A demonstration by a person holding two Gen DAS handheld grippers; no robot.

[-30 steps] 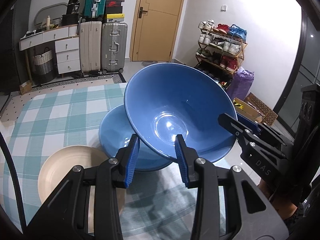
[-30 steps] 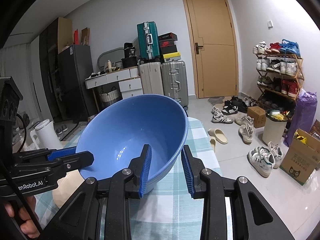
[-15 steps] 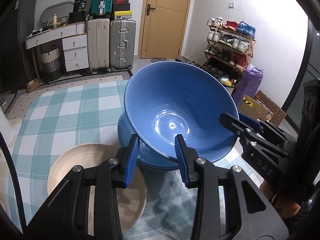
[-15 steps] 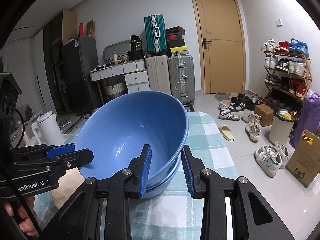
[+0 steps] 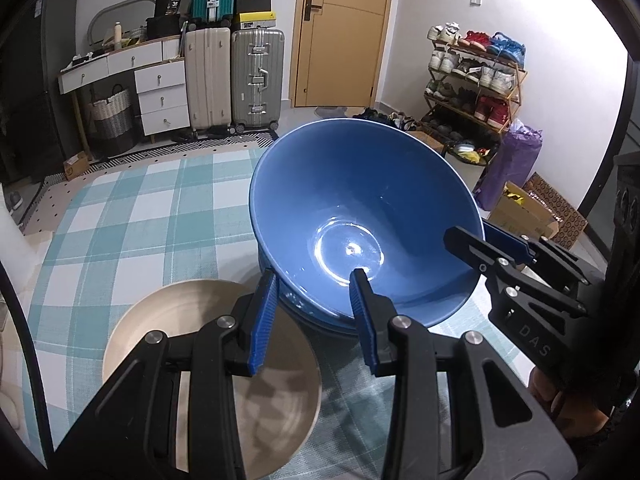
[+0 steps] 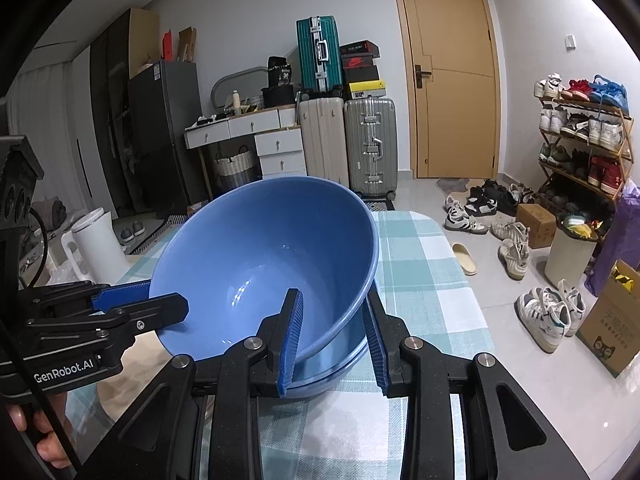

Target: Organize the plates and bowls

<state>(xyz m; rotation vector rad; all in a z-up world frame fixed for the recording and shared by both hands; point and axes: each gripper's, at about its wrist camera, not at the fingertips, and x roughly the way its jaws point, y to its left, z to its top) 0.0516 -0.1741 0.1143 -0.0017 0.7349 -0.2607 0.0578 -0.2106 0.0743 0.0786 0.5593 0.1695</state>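
Checked tablecloth (image 5: 132, 216) faces suitcases (image 5: 256, 76) and door (image 5: 340, 32).

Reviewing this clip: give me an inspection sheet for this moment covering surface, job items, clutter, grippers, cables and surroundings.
Surface: table under a teal and white checked cloth.
Job's things: upper blue bowl, tilted, sits in the lower blue bowl; beige plate beside them.
Clutter: nothing seen on the cloth.
Grippers: left gripper and right gripper each straddle the upper bowl's rim on opposite sides; whether they clamp it cannot be told.
Cables: black cable along the left wrist view's left edge.
Surroundings: suitcases, wooden door, shoe rack, white drawers.
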